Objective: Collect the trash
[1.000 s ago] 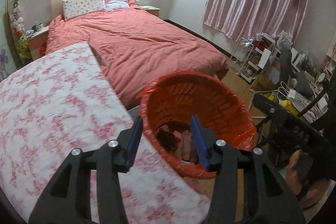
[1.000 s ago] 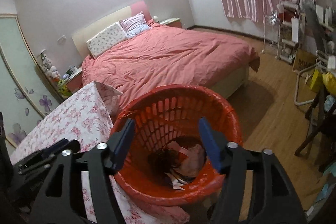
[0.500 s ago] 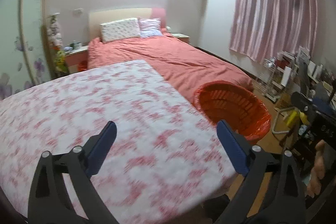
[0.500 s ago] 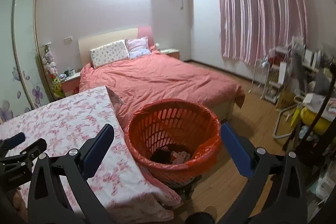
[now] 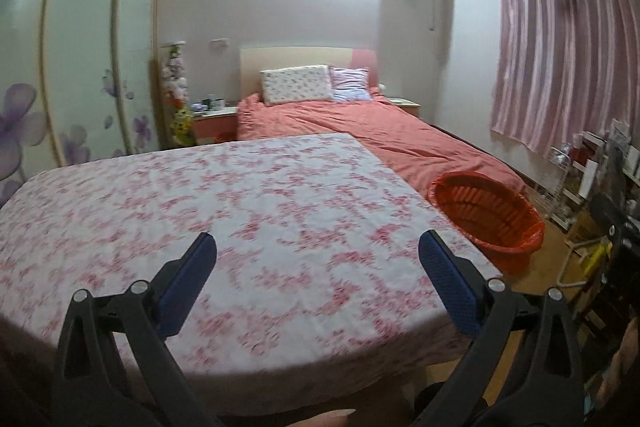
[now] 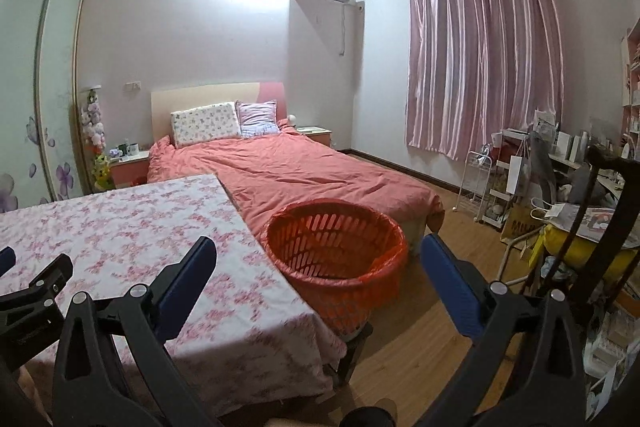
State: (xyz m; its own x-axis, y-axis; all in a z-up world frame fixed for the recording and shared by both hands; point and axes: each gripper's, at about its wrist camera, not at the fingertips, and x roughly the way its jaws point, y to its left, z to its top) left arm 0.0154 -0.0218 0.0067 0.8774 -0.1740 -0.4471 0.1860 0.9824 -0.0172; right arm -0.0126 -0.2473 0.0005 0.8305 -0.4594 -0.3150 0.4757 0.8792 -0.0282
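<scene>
An orange laundry-style basket (image 6: 352, 293) with a red bag liner stands on the wood floor beside the table's right corner; its contents are hidden from here. It also shows at the right in the left wrist view, the basket (image 5: 480, 213) past the table edge. My left gripper (image 5: 317, 239) hovers over the floral tablecloth (image 5: 248, 203), its jaws opening wide with nothing between them. My right gripper (image 6: 318, 242) is open and empty, held back from the basket and above it. The left gripper (image 6: 34, 263) pokes in at the right wrist view's left edge.
A bed with a salmon cover (image 6: 304, 171) lies behind the table and basket. A white wire cart (image 6: 478, 183) and a cluttered desk (image 6: 576, 211) fill the right side. Sliding wardrobe doors (image 5: 80, 75) and a nightstand (image 5: 212, 119) stand at the left. Wood floor (image 6: 432, 339) lies between basket and desk.
Both grippers pulled back and up from over the basket, and their jaws spread wide. The left one swung left over the table, so the basket now sits far right.
</scene>
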